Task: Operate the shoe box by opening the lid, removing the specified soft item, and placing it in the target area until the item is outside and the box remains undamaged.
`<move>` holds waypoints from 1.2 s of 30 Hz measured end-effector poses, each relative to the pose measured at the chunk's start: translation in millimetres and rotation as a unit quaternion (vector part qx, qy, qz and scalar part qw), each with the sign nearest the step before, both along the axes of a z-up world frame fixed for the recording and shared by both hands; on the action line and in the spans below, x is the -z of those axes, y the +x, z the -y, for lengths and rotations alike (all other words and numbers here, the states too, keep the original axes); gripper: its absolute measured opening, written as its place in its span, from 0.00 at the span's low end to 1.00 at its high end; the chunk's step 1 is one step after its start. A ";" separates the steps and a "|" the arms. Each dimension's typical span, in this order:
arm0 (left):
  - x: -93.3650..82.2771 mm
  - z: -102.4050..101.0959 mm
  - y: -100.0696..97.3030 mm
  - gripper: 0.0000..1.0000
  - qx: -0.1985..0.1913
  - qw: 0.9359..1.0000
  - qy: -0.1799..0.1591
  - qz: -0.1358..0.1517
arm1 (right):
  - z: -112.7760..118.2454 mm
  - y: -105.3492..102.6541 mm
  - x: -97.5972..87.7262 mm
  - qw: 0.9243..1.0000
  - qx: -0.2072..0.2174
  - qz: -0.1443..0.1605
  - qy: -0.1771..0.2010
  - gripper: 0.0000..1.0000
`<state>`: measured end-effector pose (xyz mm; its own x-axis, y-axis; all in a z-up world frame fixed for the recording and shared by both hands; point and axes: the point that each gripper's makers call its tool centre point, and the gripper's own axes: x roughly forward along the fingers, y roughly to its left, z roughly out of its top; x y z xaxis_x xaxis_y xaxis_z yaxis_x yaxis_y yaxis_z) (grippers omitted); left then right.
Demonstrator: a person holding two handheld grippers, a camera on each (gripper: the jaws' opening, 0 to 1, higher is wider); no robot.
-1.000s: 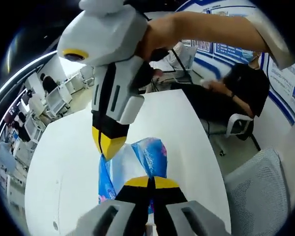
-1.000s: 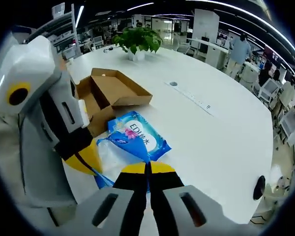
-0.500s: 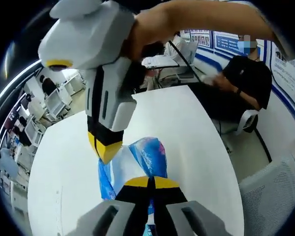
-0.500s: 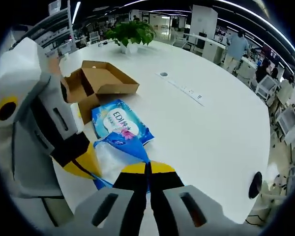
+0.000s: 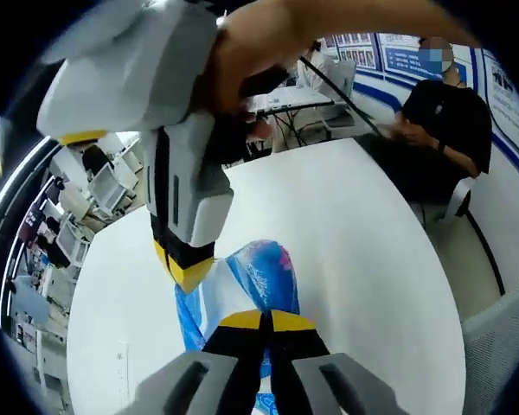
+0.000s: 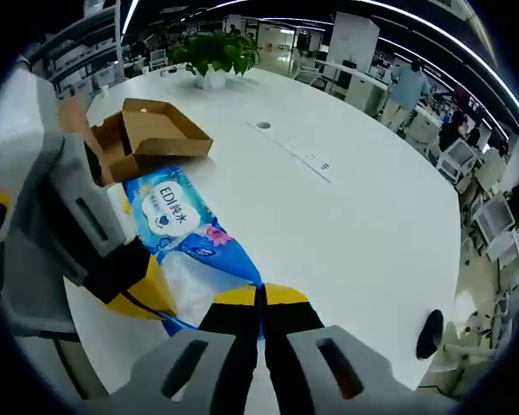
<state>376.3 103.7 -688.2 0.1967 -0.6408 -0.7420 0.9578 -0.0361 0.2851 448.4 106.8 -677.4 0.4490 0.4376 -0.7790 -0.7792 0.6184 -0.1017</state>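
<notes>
The big white round table [image 6: 363, 225] is what everything sits on or hangs over. On it, toward the far side from the grippers, the brown cardboard shoe box [image 6: 147, 143] is seen lying with its lid flipped open. Beyond the box, a green potted plant [image 6: 212, 56] is parked on the same table.

Nearer than the box, the soft blue plastic pack of tissues with white lettering [image 6: 186, 246] is held up off the table, clear of the box and stretched between both grippers. In the left gripper view the same pack [image 5: 264, 281] is seen hanging above the tabletop.

The right gripper [image 6: 261, 298] is clamped tight on one edge of the pack, yellow tips pressed together. The left gripper [image 5: 266, 322] is likewise pinched onto the pack's other edge. Each one pops up in the other's view, biting the plastic beside it.

Past the table's edge, a seated person in black [image 5: 437, 130] can be made out.
</notes>
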 end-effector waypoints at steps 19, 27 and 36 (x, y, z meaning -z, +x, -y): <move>45.7 17.9 16.2 0.00 -0.022 1.000 0.012 -0.015 | 22.6 13.8 44.1 1.000 0.013 -0.016 -0.005 0.00; 51.3 17.7 14.6 0.01 -0.042 0.999 0.003 -0.025 | 21.4 14.4 53.2 1.000 0.013 -0.013 -0.006 0.00; 38.8 9.3 14.3 0.07 -0.069 0.997 -0.012 -0.041 | 17.7 5.3 52.5 1.000 0.006 -0.015 -0.015 0.01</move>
